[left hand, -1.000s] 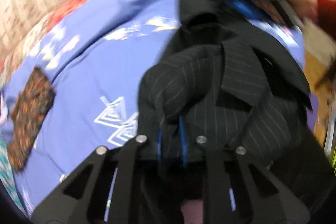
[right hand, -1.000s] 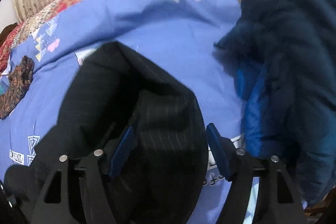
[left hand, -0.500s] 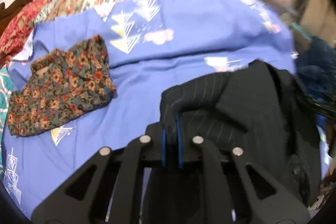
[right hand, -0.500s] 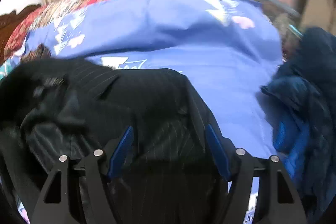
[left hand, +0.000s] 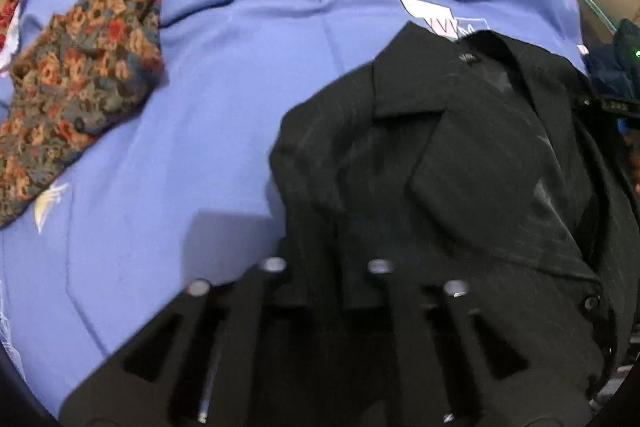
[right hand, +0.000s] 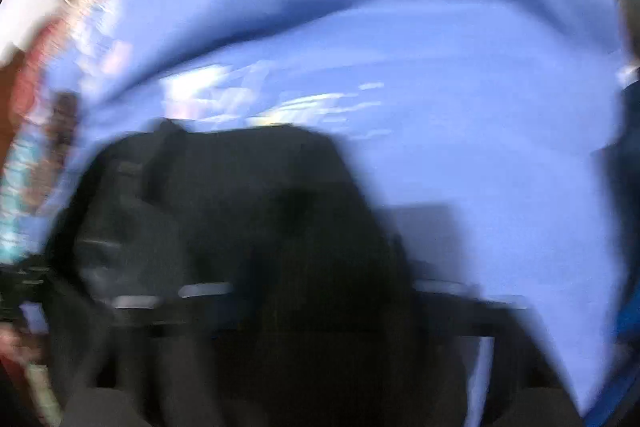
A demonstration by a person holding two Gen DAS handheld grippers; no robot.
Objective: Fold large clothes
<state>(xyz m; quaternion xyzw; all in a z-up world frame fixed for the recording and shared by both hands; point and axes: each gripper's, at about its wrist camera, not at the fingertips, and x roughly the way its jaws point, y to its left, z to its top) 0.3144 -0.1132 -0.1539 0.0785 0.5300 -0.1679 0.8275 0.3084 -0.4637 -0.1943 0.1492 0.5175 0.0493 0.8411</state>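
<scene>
Left gripper (left hand: 326, 291), 6 o'clock: fingers closing narrow on the black pinstriped jacket's (left hand: 460, 163) shoulder fabric. Right gripper (right hand: 320, 291), blurred: fingers closing, dark cloth between them; contact uncertain. Jacket: collar toward 12 o'clock, lying on the blue bedsheet (left hand: 240, 75). Advice: secure both grips evenly and spread flat before folding. Floral cloth (left hand: 76, 75), 10 o'clock, well apart.

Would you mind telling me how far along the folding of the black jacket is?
Done: the black jacket lies on the blue bedsheet, collar up. In hand: the left claw is closing on its near edge; the right claw is closing too, jacket fabric in front of it, its view blurred. Left: no fold shows yet, and the blue coat waits at the side.
</scene>
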